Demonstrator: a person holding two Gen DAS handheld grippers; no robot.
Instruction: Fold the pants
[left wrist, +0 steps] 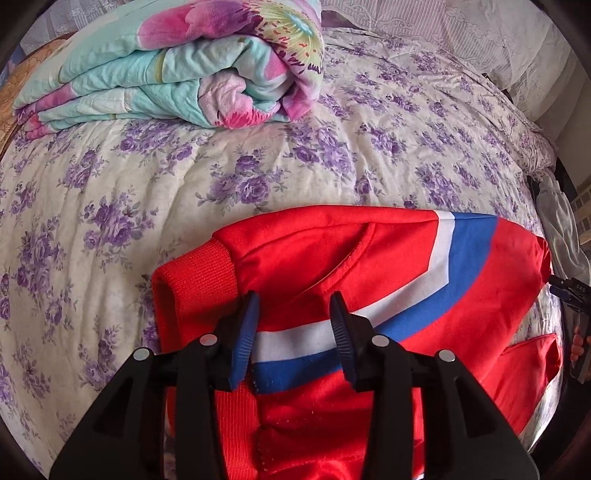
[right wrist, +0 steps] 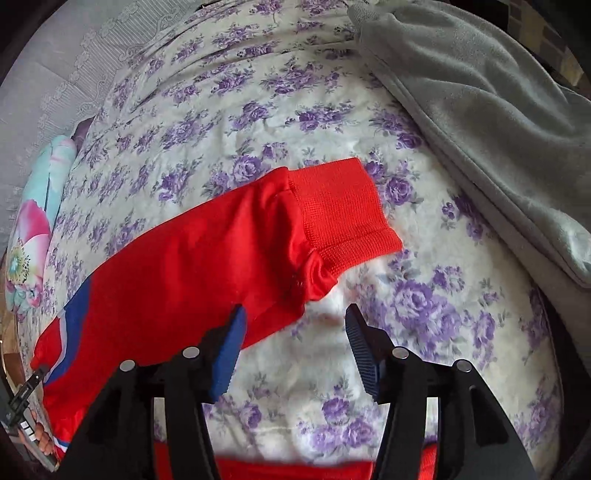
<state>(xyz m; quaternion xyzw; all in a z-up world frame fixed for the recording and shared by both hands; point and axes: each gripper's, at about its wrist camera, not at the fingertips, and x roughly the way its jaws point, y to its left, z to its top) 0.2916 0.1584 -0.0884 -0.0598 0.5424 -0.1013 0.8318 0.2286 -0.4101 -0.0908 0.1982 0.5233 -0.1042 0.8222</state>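
left gripper [left wrist: 291,332]: black two-finger tool, blue ribbed pads, jaws part open, hovering over the red pants; nothing pinched, cloth seen through the gap
left pads [left wrist: 243,339]: apart, white and blue stripe showing between them; contact with cloth cannot be told
right gripper [right wrist: 295,347]: same black tool with blue pads, jaws standing wide, nothing held
right pads [right wrist: 364,354]: bare bedspread between them; left-hand pad sits just in front of the lower edge of the pant leg, touch cannot be told
pants [left wrist: 369,258]: bright red track pants with white and blue diagonal stripes, lying flat on the bed under the left gripper, red ribbed cuff [left wrist: 195,280] at their left end
pant leg, right view [right wrist: 177,266]: runs diagonally up to the right, ribbed cuff [right wrist: 343,214] at its far end, flat on the spread
bedspread [left wrist: 129,192]: cream quilted cover, purple rose print, under everything
folded quilt [left wrist: 177,74]: mint and pink floral, rolled, far left, well apart from pants
grey blanket [right wrist: 480,110]: soft fleece, upper right in right view, apart from cuff
white lace pillow [left wrist: 461,33]: far edge of bed
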